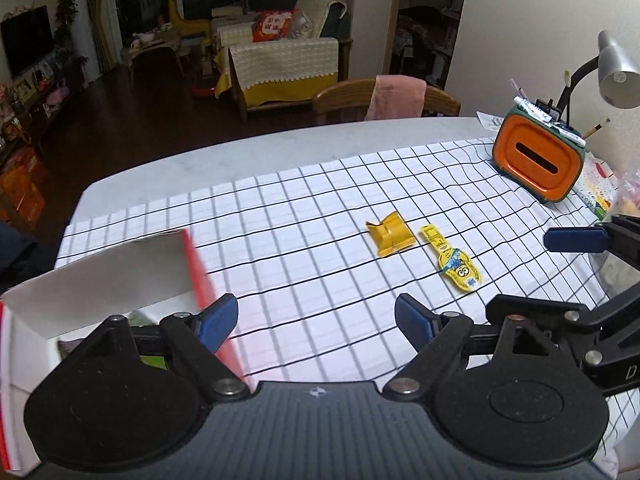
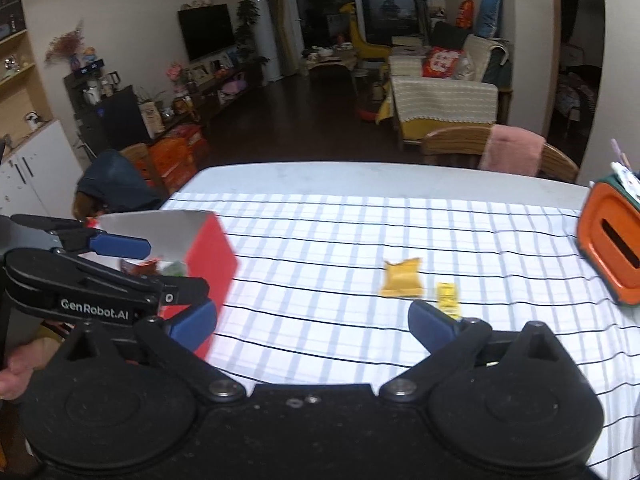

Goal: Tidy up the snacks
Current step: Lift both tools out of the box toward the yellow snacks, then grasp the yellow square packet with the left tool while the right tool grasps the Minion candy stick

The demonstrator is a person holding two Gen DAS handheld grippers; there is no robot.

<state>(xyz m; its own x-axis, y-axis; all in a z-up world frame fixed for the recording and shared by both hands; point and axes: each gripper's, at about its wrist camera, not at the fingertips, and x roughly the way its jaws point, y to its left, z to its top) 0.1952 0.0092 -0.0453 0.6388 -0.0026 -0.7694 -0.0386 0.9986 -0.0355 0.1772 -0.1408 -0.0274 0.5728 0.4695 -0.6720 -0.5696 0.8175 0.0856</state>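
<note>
Two snacks on cloth: a folded orange-yellow packet [image 1: 391, 239] and a long yellow cartoon-printed pouch [image 1: 451, 258] lie near each other on the checked tablecloth [image 1: 320, 216], not touching, roughly mid-tabletop.
Snack box: a red-sided, white-lined open box [image 1: 120, 276] sits at the left end of the cloth; a few wrapped snacks [image 2: 150, 267] show inside it, too blurred to name.
Left gripper: left gripper [image 1: 316, 320] has its blue fingers [image 1: 218, 320] spread wide with nothing between them; its left finger hangs over the box's red wall.
Right gripper: right gripper [image 2: 312, 322] also stands wide and empty; in its own view the yellow pouch lies just beyond its right finger [image 2: 434, 326].
Grippers together: each shows in the other's camera, at the frame edge.
Hand: part of a person's hand [image 2: 16, 368] shows at the left edge of the right wrist view.
Far right of tabletop: an orange-fronted holder [image 1: 536, 160] with a slot carries pens; a grey desk lamp [image 1: 616, 68] bends over it.
Beyond: a wooden chair [image 1: 348, 100] draped with a pink towel [image 1: 396, 96] stands at the far edge.
</note>
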